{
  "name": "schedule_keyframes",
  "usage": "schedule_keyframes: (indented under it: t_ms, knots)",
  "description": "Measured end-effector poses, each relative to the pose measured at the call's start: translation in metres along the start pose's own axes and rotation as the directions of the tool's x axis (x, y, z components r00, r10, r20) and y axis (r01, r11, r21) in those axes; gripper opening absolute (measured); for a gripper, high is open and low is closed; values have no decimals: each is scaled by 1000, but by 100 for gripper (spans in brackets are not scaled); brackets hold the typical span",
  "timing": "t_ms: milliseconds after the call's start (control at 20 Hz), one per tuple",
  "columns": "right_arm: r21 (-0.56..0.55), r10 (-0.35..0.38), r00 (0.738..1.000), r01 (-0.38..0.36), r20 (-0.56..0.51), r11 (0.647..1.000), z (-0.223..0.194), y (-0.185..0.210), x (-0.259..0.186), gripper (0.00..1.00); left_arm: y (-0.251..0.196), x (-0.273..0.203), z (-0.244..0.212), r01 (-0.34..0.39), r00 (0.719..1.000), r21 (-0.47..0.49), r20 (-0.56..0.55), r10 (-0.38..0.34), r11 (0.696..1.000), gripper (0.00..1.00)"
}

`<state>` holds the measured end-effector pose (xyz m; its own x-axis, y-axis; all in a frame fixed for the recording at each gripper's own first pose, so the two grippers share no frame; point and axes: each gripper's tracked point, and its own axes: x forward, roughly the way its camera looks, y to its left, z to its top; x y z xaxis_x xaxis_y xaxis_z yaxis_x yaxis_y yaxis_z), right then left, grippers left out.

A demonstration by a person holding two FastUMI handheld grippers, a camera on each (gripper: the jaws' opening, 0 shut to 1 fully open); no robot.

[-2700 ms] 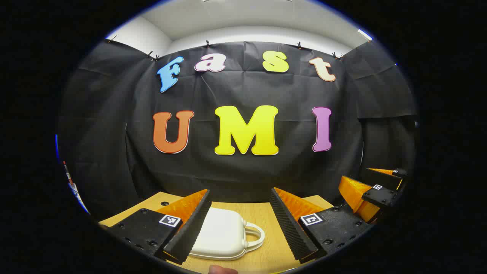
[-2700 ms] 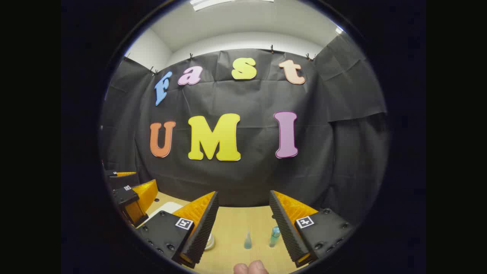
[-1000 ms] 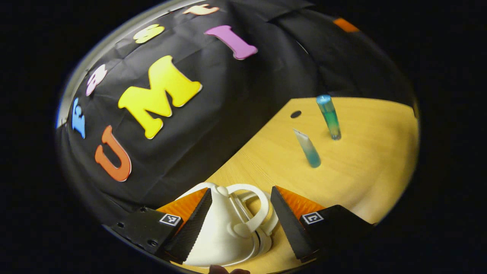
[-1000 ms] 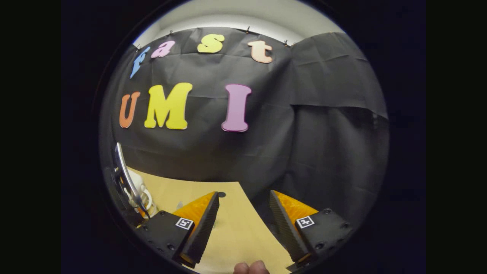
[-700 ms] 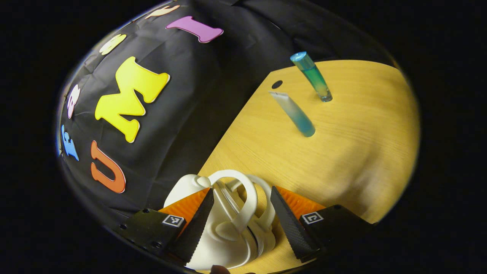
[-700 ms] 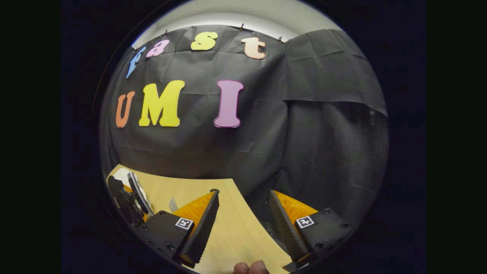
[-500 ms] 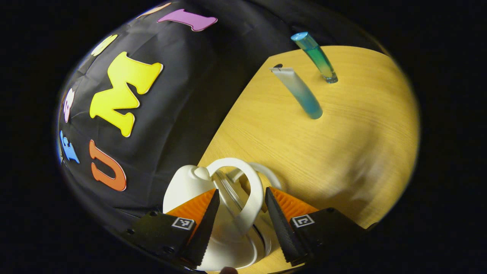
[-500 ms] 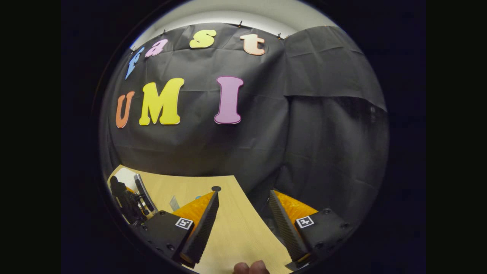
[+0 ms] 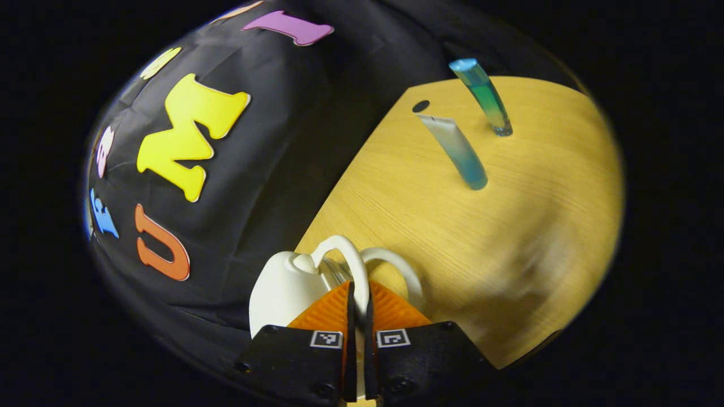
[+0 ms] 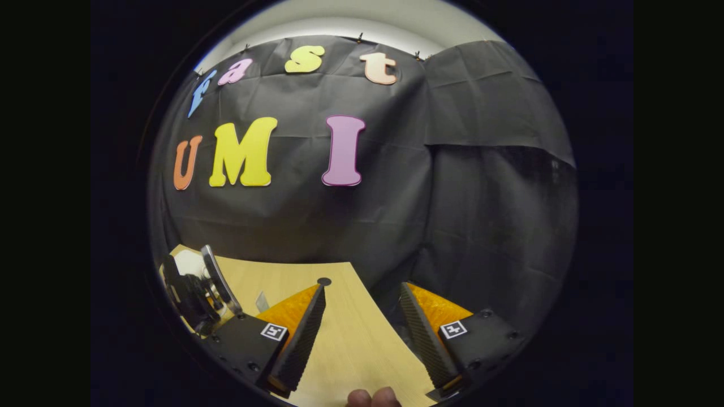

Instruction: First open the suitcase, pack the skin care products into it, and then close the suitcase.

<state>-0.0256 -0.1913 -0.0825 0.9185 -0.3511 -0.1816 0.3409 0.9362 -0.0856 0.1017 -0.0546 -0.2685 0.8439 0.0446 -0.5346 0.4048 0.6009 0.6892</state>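
In the left gripper view, my left gripper (image 9: 357, 294) has its two fingers pressed together on one of the white loop handles (image 9: 355, 265) of the small white suitcase (image 9: 277, 291). The second handle (image 9: 404, 271) curves free just to the right of the fingers. The suitcase sits at the near left edge of the wooden table (image 9: 452, 237), close against the black cloth wall (image 9: 271, 164). Far across the table stand two skin care products, well apart from the suitcase: a pale tube with a blue cap end down (image 9: 457, 151), and beyond it a slim blue-green bottle (image 9: 483, 96). Both look tilted through the fisheye lens.

In the right gripper view, my right gripper (image 10: 362, 325) hangs over the table's edge with its jaws wide apart and nothing between them. A fingertip (image 10: 373, 397) shows at the bottom edge. Far to the left I see the other gripper (image 10: 195, 291) at the white suitcase.
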Motion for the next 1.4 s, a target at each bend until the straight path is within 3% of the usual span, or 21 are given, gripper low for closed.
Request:
schedule_keyframes:
  t_ms: [200,300,450,600,700,800,1050,1150,1400]
  knots:
    - [-11,45,999,-44,14,999,7,28,-6,79,60,-42,12,-65,993,-169,88,81,983,3]
    - [-30,79,997,-79,18,996,11,46,-9,77,96,-66,15,-70,983,-313,139,118,947,3]
    - [-40,128,991,-127,27,991,19,74,-11,80,181,-97,-2,-99,956,-498,193,222,861,2]
    - [-50,175,984,-173,39,984,29,106,-14,80,251,-106,-62,-134,946,-661,138,295,739,2]
    - [-61,201,979,-198,42,978,33,124,-18,80,289,-103,-110,-176,935,-720,90,343,671,3]
    - [-81,218,975,-215,39,973,36,138,-22,78,314,-95,-158,-199,927,-753,64,370,628,3]
    - [-144,241,971,-236,12,961,31,163,-36,79,326,-47,-279,-233,939,-795,-36,341,560,3]
    - [-153,244,970,-242,-6,958,28,172,-39,80,326,-21,-310,-213,952,-806,-45,301,553,3]
    - [-207,217,975,-221,-40,953,19,177,-43,80,281,48,-396,-184,981,-896,-142,132,404,10]
